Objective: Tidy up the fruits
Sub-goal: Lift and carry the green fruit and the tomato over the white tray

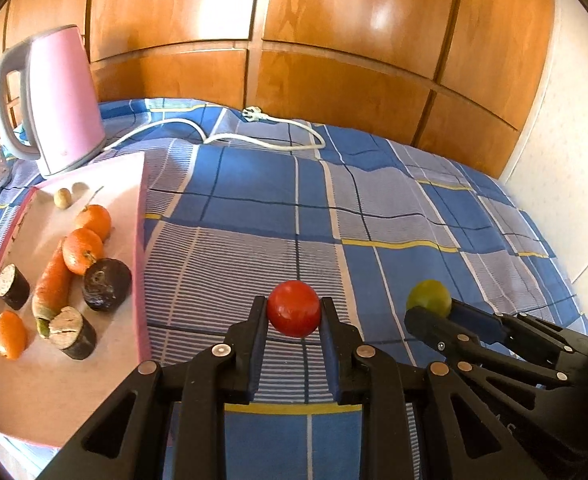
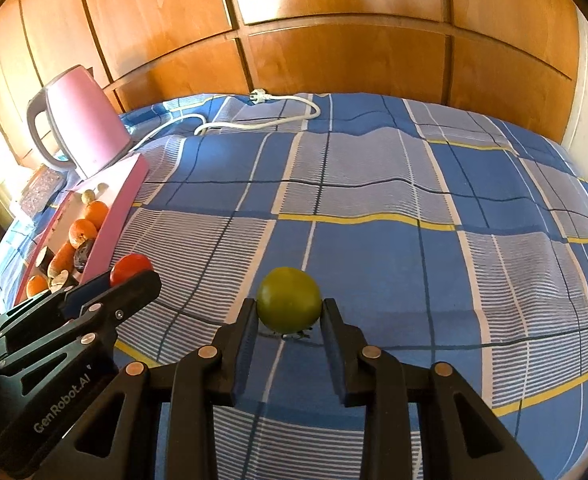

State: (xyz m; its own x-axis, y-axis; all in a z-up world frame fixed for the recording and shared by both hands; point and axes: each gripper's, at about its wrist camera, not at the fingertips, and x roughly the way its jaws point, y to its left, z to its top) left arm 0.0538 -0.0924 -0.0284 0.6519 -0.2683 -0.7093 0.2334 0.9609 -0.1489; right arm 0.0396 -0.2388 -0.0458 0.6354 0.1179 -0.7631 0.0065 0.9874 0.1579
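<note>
Here, on a bed under a blue plaid sheet: left claw pinching a red tomato between its blue-lined fingers, above the sheet, just right of the pink tray. Right claw pinching a green tomato, fruit low over the sheet, dark calyx showing underneath. Both claws side by side, near each other, not touching. "GenRobot.AI" printed in pale letters along the left claw's black body, readable in the right wrist view. No other writing legible.

In the tray: tangerines, one carrot, dark cut cylinders with pale ends, a small brownish round thing at the far end. Behind the tray, upright pink kettle with grey handle; white cord and plug loose across the sheet. Wooden panelled wardrobe beyond.
</note>
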